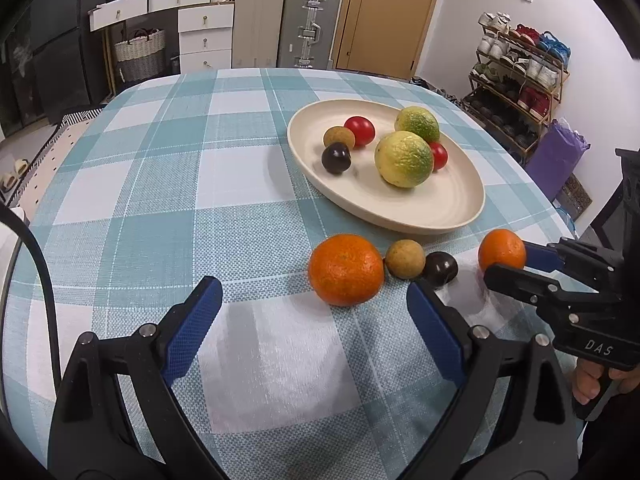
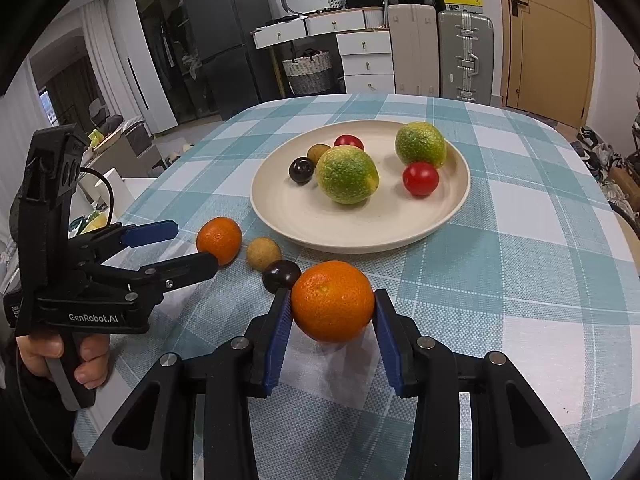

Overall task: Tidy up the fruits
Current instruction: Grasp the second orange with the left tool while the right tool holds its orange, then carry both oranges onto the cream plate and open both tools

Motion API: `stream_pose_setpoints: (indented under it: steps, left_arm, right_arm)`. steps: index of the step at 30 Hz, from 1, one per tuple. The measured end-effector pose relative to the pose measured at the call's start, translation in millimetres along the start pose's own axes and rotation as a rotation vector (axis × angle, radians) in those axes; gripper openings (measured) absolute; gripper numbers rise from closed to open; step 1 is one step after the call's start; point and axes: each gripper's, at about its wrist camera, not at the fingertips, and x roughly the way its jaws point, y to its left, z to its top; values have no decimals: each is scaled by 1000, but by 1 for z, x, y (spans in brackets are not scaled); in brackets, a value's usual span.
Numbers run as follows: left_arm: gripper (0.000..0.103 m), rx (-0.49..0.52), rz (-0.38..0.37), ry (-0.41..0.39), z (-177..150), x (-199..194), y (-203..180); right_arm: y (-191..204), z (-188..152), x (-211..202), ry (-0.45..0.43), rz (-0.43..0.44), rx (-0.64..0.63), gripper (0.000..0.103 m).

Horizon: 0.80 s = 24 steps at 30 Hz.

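A cream plate (image 1: 452, 208) (image 2: 280, 208) holds two green-yellow citrus (image 1: 404, 159) (image 2: 347, 174), two red tomatoes (image 2: 420, 178), a dark plum and a small brown fruit. On the checked cloth in front of it lie an orange (image 1: 346, 270) (image 2: 219, 240), a brown fruit (image 1: 405, 259) (image 2: 263, 253) and a dark plum (image 1: 440, 269) (image 2: 281, 275). My right gripper (image 2: 333, 320) (image 1: 505, 258) is shut on a second orange (image 2: 333, 301) (image 1: 502, 254) at the cloth. My left gripper (image 1: 314, 316) (image 2: 192, 246) is open, just short of the first orange.
The table's far edge faces drawers (image 1: 206, 36), suitcases (image 1: 308, 26) and a door. A shoe rack (image 1: 516, 80) stands at the right. A fridge (image 2: 224, 40) and low furniture stand at the left beyond the table edge.
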Motion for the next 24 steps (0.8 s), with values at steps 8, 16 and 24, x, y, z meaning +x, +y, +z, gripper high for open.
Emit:
stream_pose_setpoints:
  steps: [8, 16, 24]
  left_arm:
    - [78, 11, 22, 32, 7, 14, -9]
    - [44, 48, -13, 49, 7, 20, -17]
    - [37, 63, -57, 31, 5, 16, -22]
  right_arm:
    - [-4, 0, -9, -16, 3, 1, 42]
    - [-5, -3, -12, -16, 4, 6, 42]
    - [-8, -3, -12, -14, 1, 4, 42]
